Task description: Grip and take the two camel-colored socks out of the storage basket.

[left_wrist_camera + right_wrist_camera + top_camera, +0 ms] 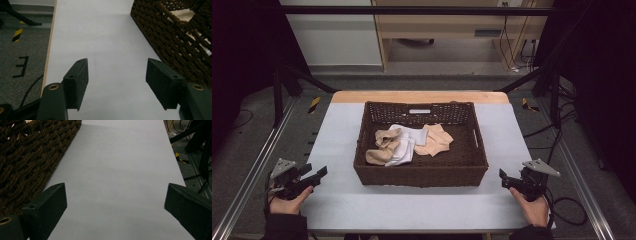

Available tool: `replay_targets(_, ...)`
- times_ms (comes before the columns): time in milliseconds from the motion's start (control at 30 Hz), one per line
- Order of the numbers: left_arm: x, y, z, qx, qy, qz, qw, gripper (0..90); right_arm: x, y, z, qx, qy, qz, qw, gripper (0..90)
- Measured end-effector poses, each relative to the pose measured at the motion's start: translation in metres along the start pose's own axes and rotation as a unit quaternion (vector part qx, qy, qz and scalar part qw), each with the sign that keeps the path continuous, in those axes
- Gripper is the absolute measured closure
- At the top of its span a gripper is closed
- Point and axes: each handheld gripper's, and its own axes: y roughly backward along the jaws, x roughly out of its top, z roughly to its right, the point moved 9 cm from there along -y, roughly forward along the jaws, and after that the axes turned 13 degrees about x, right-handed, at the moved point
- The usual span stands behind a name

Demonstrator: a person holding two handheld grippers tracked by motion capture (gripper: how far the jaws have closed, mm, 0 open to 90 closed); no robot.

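On table (337, 210), centred: basket (420, 172), brown wicker. Inside basket, toward its back half: cloths (409, 142), peach and white, tangled in one heap. Left of basket, near its front corner: left gripper (312, 176), jaws apart, nothing between, low over bare tabletop. Right of basket, same line: right gripper (504, 178), jaws wide apart, empty. Judged next: lift over basket rim before descending, pinch topmost fold only, keep pads clear of weave.
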Motion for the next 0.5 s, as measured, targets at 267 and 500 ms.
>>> replay_targets(267, 0.011, 0.002, 0.009, -0.001, -0.003, 0.011, 0.9999, 40.0, 0.000, 0.000, 0.000, 0.000, 0.003, 0.000, 1.0000, 4.6)
replay_targets(500, 0.024, 0.005, 0.017, -0.011, -0.003, 0.025, 0.9996, 39.4, -0.001, 0.000, 0.000, -0.002, 0.005, -0.002, 1.0000, 4.5)
